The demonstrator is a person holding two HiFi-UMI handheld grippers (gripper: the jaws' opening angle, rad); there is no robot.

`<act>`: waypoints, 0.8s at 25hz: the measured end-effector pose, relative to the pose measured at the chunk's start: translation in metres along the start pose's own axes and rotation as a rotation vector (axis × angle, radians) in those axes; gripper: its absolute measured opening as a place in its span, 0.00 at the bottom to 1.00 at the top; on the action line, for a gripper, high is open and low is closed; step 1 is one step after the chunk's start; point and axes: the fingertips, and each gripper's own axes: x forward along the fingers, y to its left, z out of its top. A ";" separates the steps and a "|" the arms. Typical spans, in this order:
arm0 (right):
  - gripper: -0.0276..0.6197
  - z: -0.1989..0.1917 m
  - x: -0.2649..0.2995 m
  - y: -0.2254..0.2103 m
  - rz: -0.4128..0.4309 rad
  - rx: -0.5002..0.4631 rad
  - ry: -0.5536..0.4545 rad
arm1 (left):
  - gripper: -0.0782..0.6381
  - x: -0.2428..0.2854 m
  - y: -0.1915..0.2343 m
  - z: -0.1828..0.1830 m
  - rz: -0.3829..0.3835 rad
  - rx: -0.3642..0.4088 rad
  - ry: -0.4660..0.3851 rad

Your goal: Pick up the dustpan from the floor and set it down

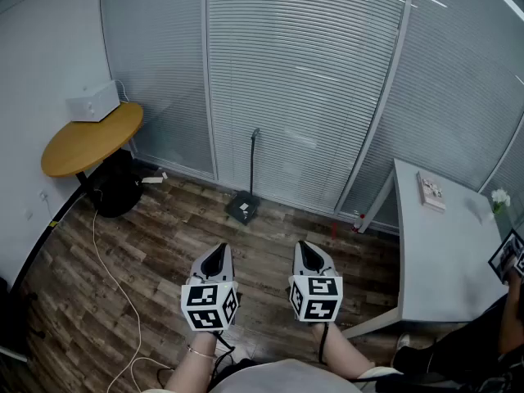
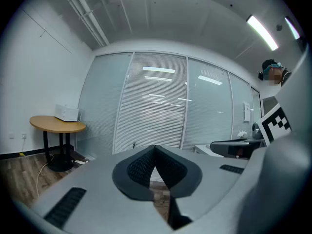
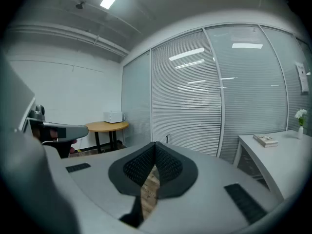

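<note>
Left tongs (image 1: 219, 252) and right tongs (image 1: 308, 249), both clenched empty, hover well short of the dustpan (image 1: 243, 209) ahead.

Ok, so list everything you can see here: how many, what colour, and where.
dustpan: one, dark grey, upright handle, on the floor by the blinds, ahead of both grippers
round table: one, yellow-brown top, far left
box: one, white, on the round table
cable: one, white, trailing over the floor at left
desk: one, pale grey, right
book: one, light cover, on the desk's far end
flower: one, white, at the desk's right edge
blinds: pale grey, across the back wall
floor: dark wood planks
left gripper: one, grey, jaws shut, empty
right gripper: one, grey, jaws shut, empty
</note>
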 end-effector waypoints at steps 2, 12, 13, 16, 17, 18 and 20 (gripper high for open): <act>0.09 0.000 -0.001 -0.002 0.002 0.001 0.001 | 0.13 0.001 -0.001 0.002 0.003 0.009 -0.003; 0.09 -0.004 0.003 -0.008 0.029 0.035 0.013 | 0.13 0.009 -0.005 -0.004 0.004 0.018 0.022; 0.09 -0.006 0.005 -0.008 0.038 0.049 0.016 | 0.13 0.010 -0.005 -0.005 0.003 0.017 0.024; 0.09 -0.009 0.011 -0.005 0.044 0.060 0.028 | 0.13 0.014 -0.002 -0.008 0.001 0.011 0.032; 0.09 -0.010 0.013 -0.004 0.043 0.060 0.033 | 0.13 0.016 0.001 -0.009 0.001 0.009 0.035; 0.09 -0.010 0.016 -0.004 0.040 0.062 0.037 | 0.13 0.018 0.004 -0.009 0.001 0.008 0.037; 0.09 -0.011 0.022 -0.004 0.031 0.066 0.043 | 0.13 0.023 0.011 -0.010 0.002 0.003 0.041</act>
